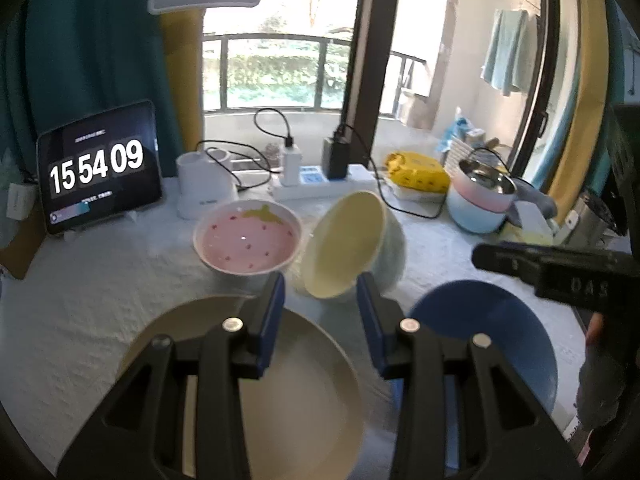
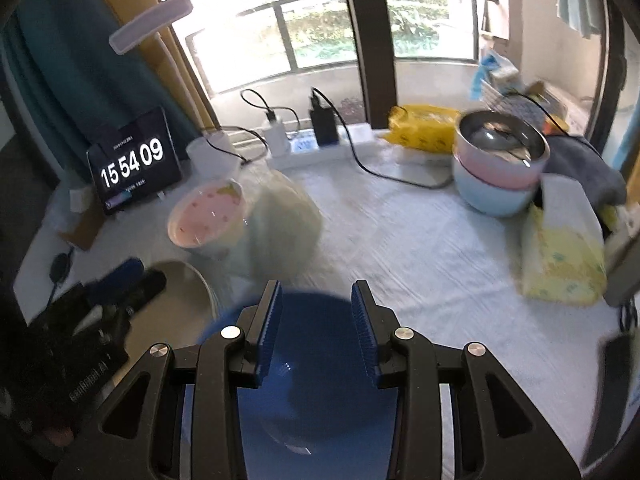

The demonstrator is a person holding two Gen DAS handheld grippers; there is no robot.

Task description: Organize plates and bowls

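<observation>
Fingers: left gripper [image 1: 322, 288] parted, empty | right gripper [image 2: 316, 296] parted, empty, above blue plate [image 2: 320, 380]

Lay on white cloth-covered table [image 1: 100, 280]: beige round plate [image 1: 300, 380] left of blue round plate [image 1: 500, 332], before pink strawberry-patterned bowl [image 1: 248, 240].

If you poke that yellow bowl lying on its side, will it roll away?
Probably, a bit. The yellow bowl is tipped on its round side, so it would likely rock or roll. It leans against the pink strawberry bowl, which might stop it. It looks hard, maybe breakable.
</observation>
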